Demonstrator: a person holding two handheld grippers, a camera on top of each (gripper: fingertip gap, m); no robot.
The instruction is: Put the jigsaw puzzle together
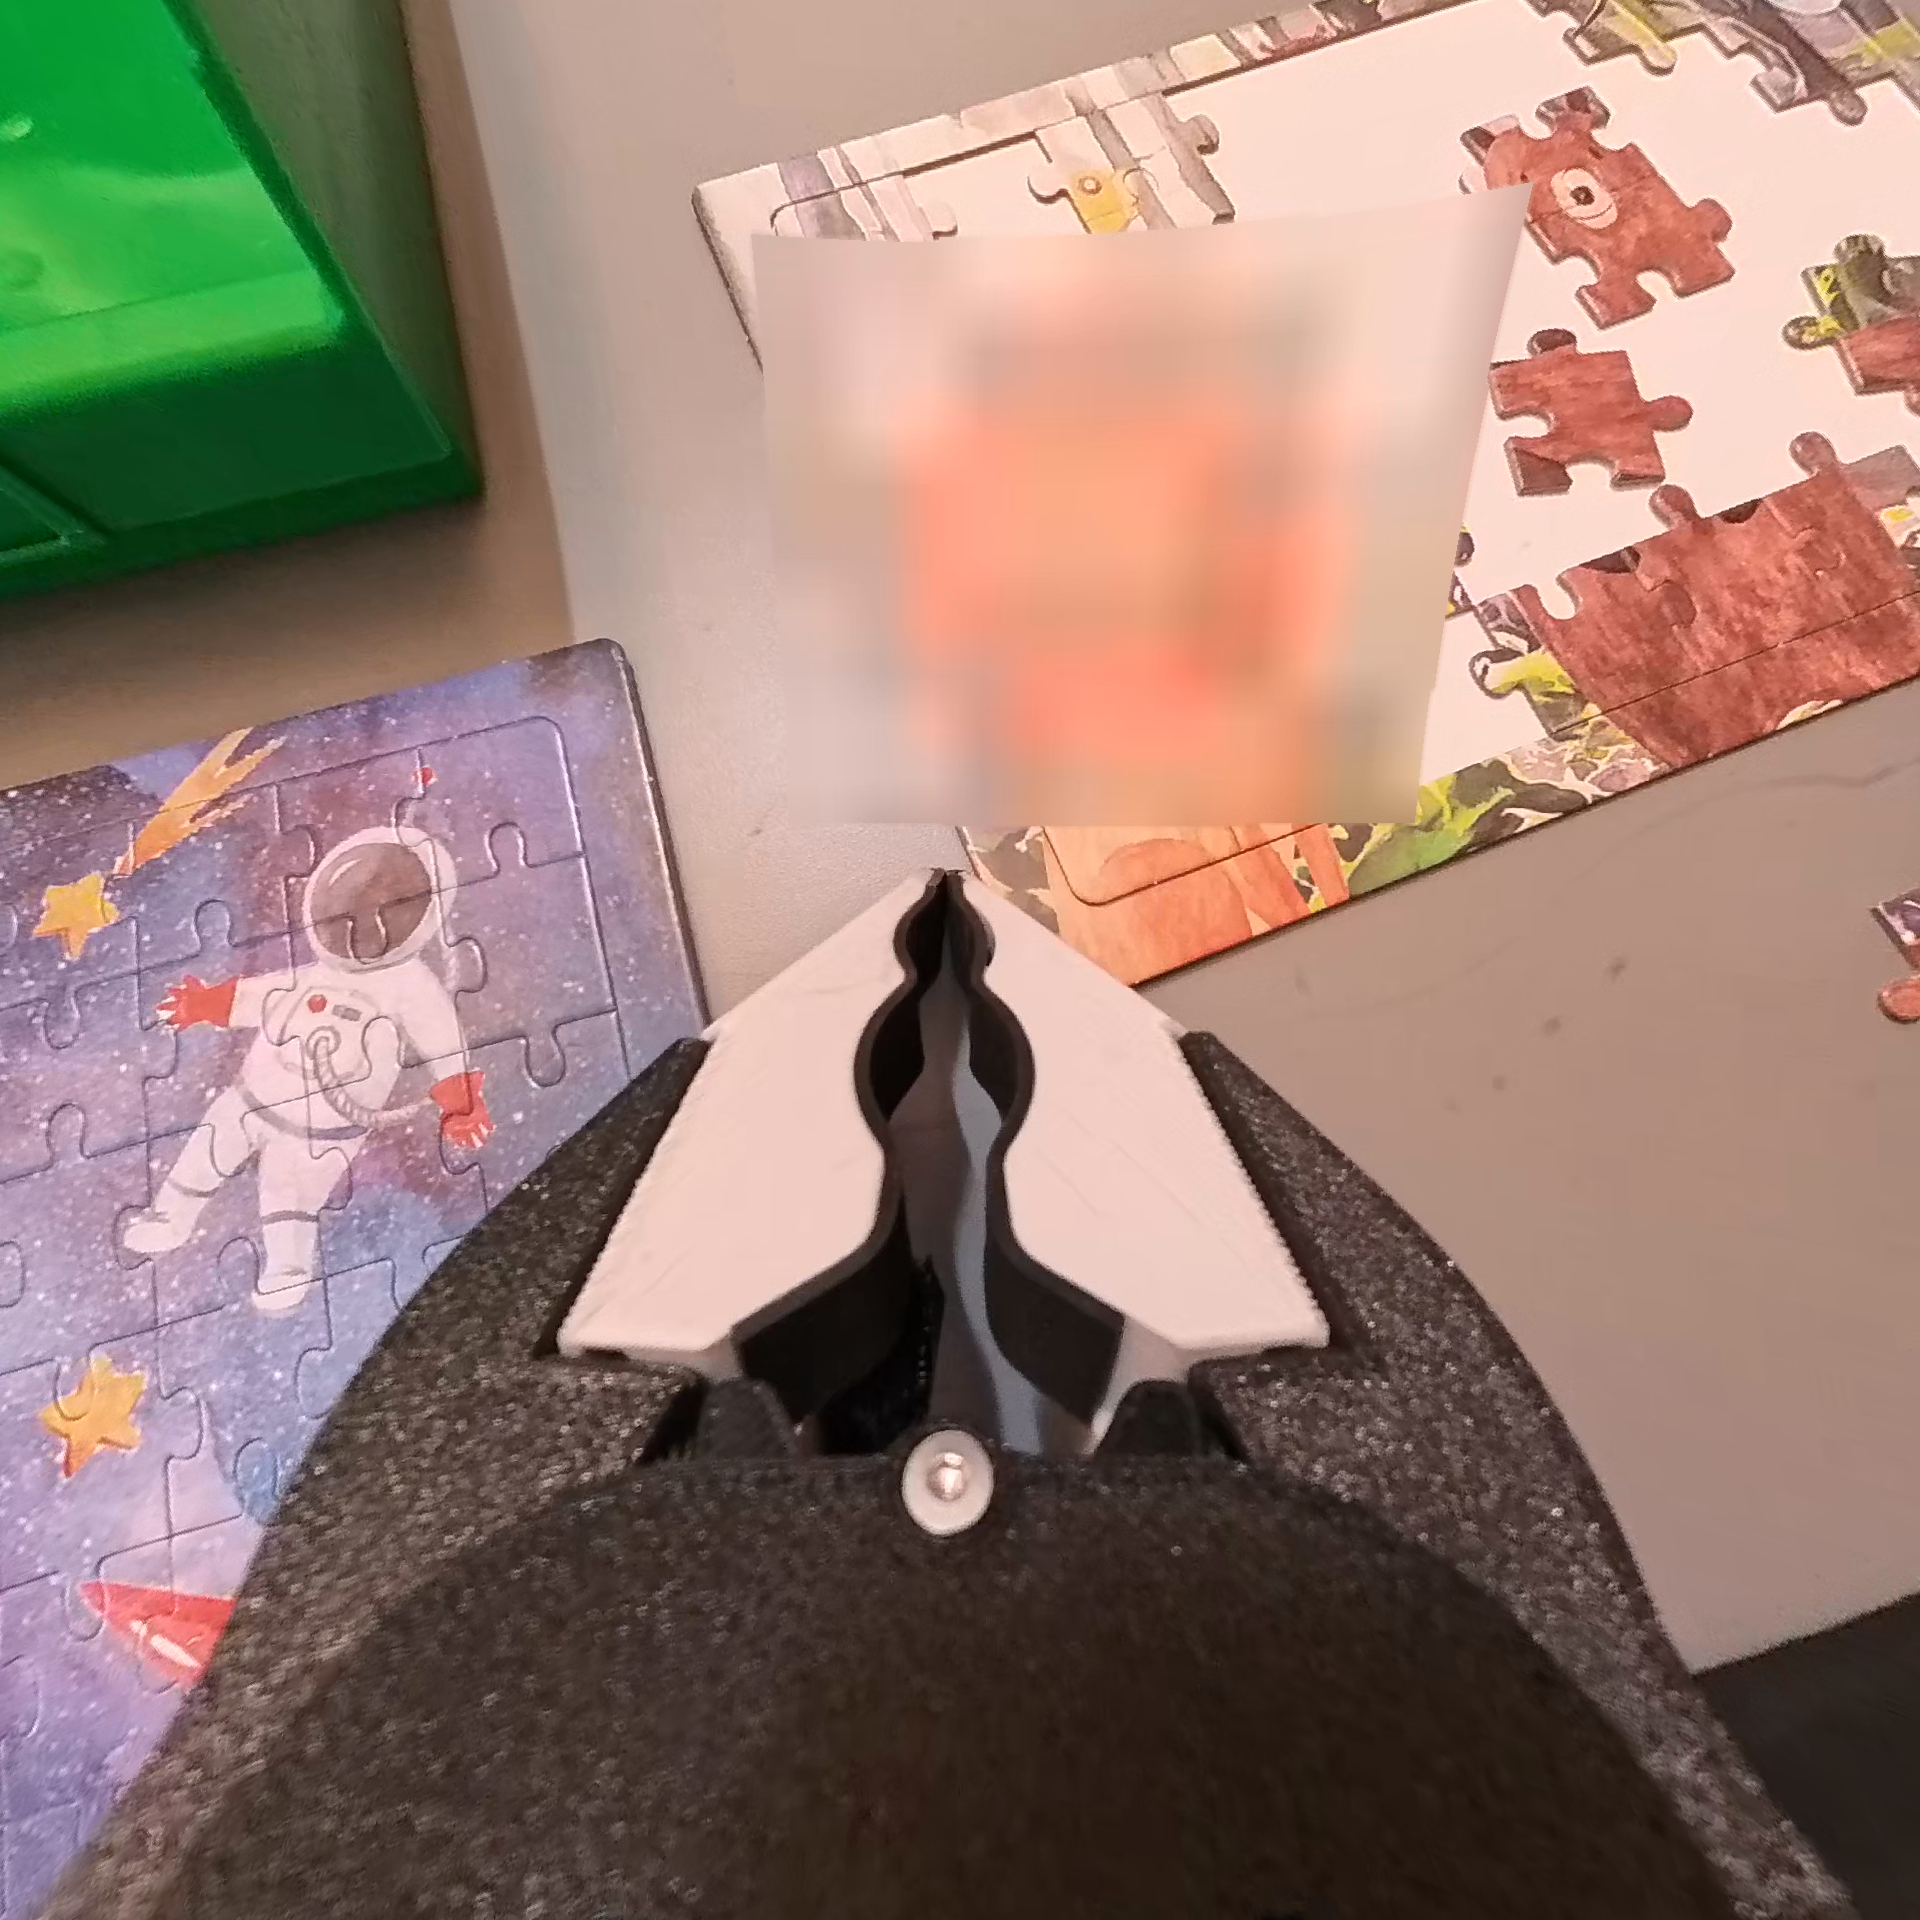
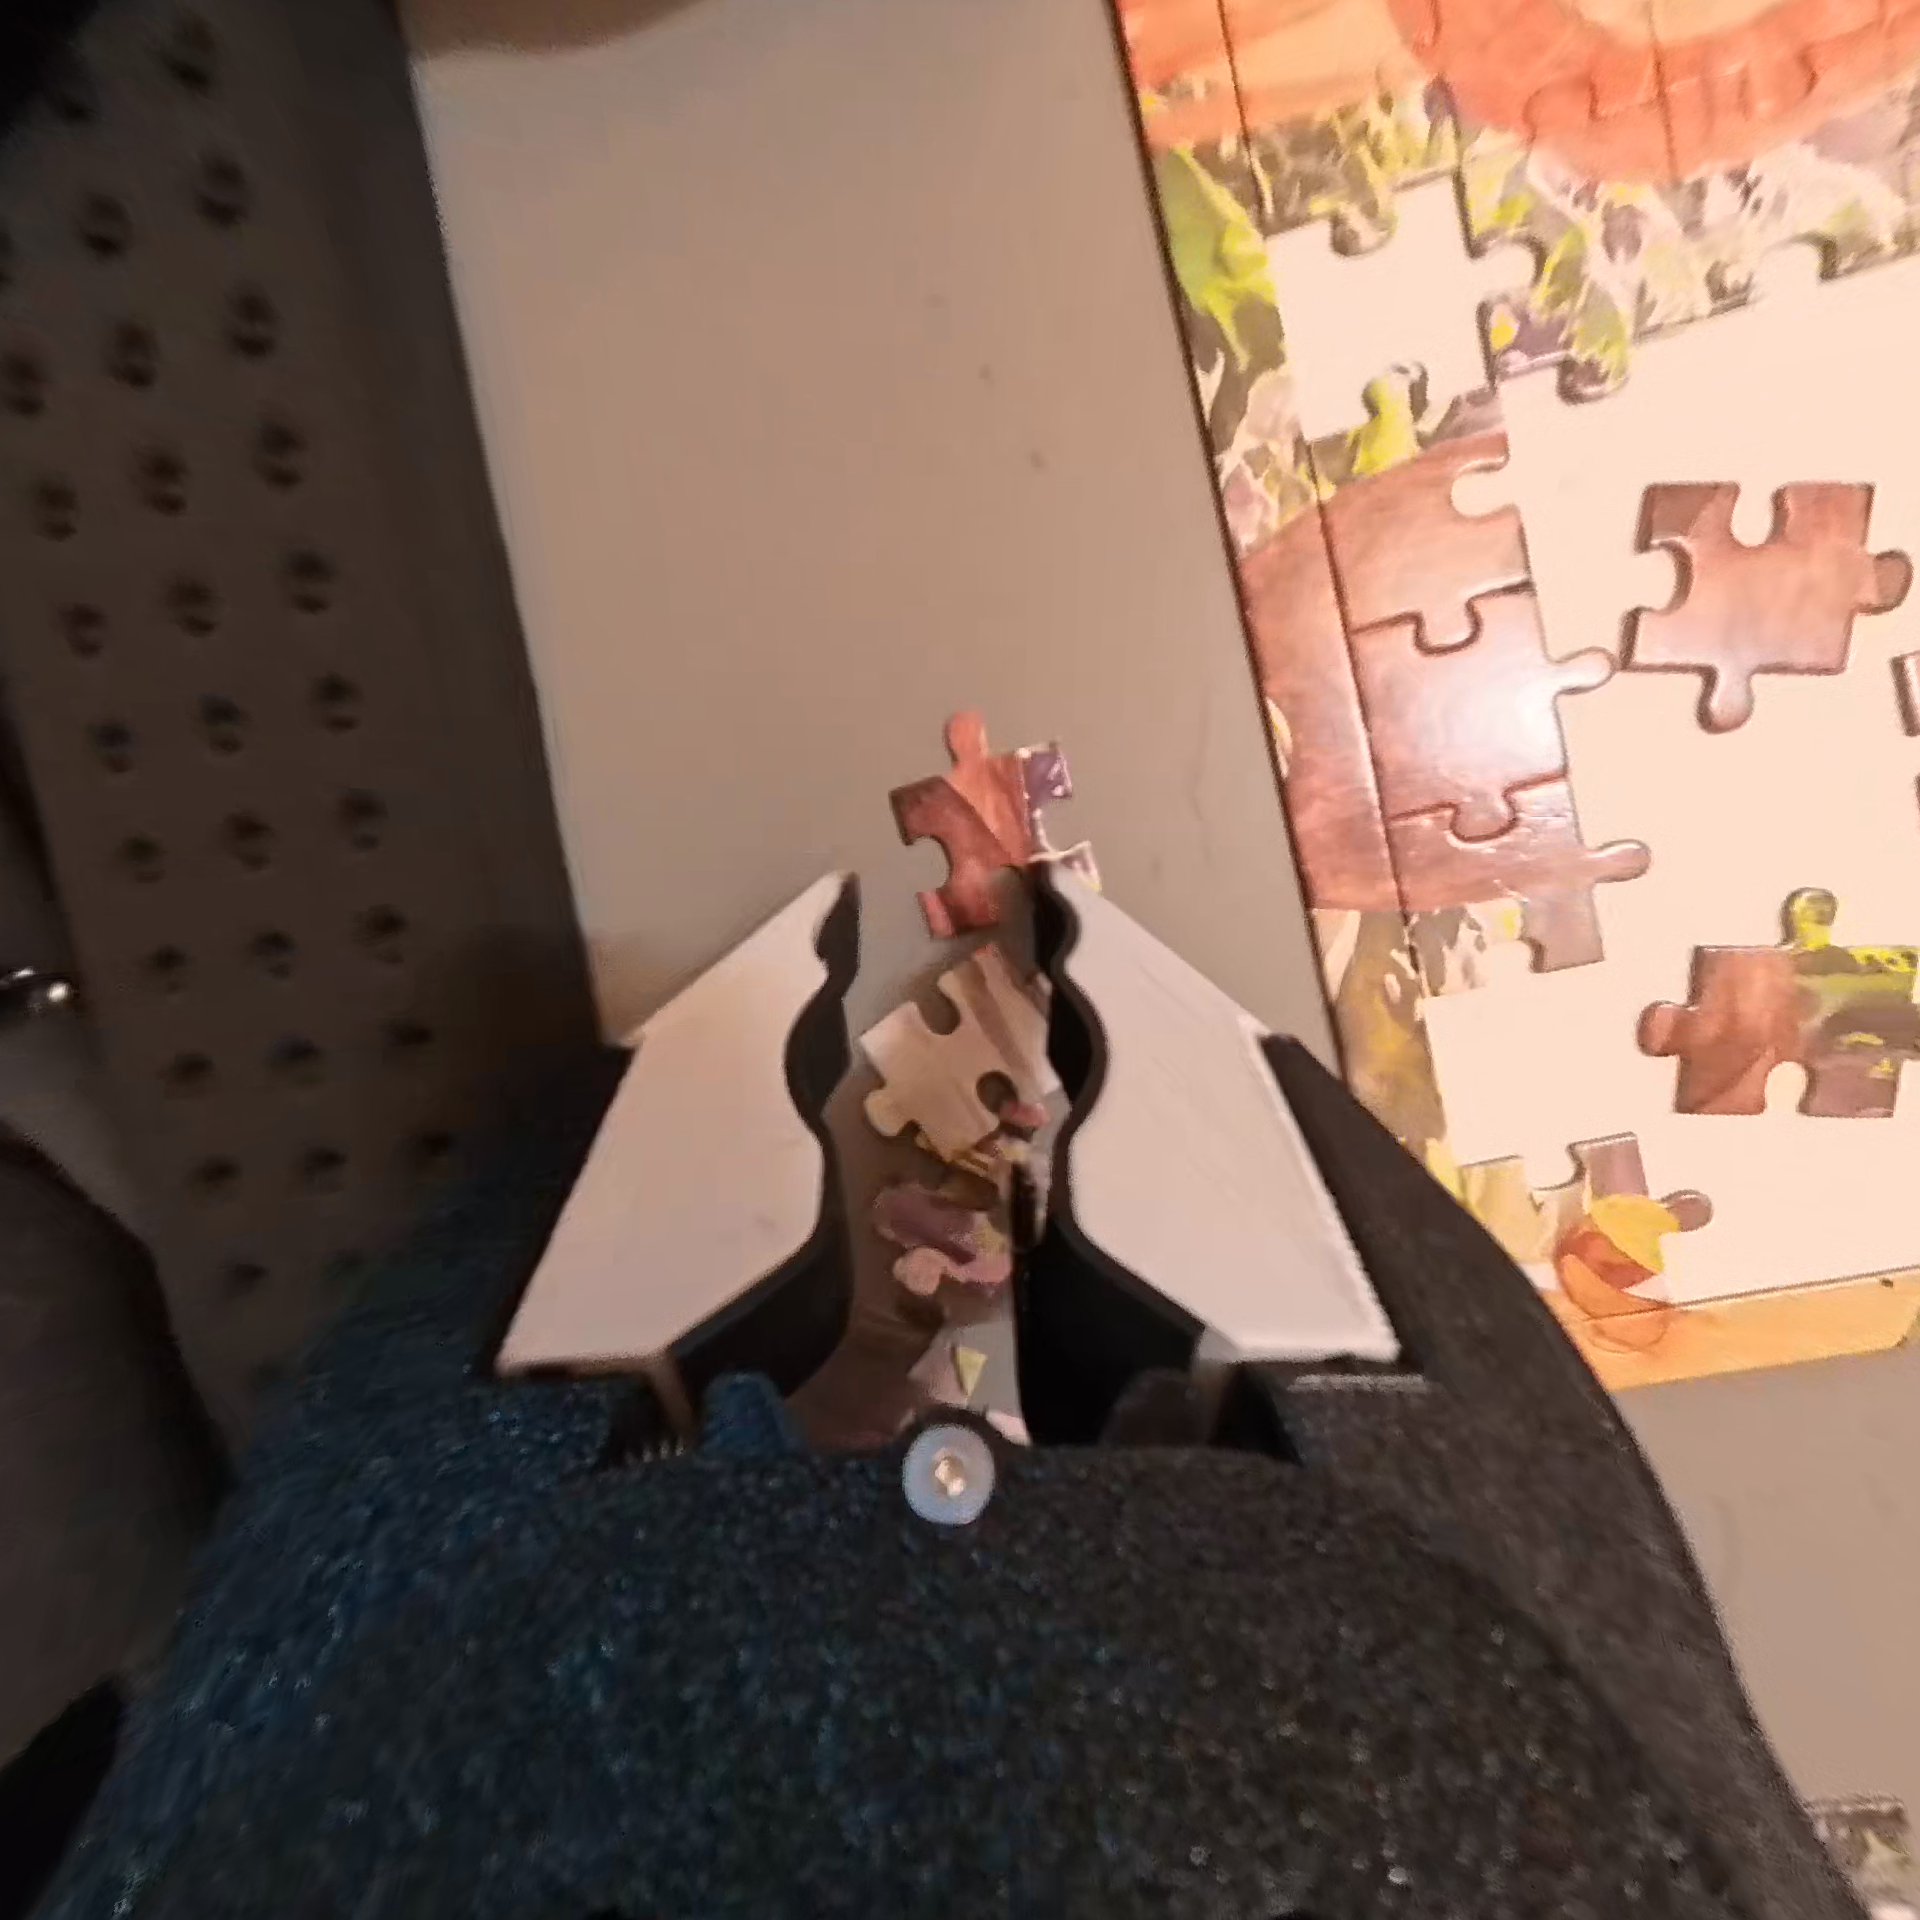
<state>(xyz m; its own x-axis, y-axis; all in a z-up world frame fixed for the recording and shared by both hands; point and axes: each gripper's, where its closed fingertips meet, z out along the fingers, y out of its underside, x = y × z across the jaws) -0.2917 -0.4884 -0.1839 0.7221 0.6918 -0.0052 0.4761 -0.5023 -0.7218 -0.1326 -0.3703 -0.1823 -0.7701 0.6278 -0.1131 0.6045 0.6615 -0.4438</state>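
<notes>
The puzzle tray (image 2: pixel 1195 343) holds joined brown pieces along its border and loose brown pieces (image 2: pixel 1756 603) on its white middle. The left gripper (image 1: pixel 948 883) has tips pressed together w/ nothing between, just before the tray's edge; the right gripper (image 2: pixel 951 894) stands apart over a loose brown piece (image 2: pixel 977 821) on the grey table (image 2: pixel 810 416) beside the tray. A finished astronaut puzzle (image 1: pixel 312 1039) and a green box (image 1: pixel 187 291) lie left of the tray.

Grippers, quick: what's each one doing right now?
Left gripper: closed, holding nothing.
Right gripper: open, holding nothing, over loose puzzle pieces on the table.
</notes>
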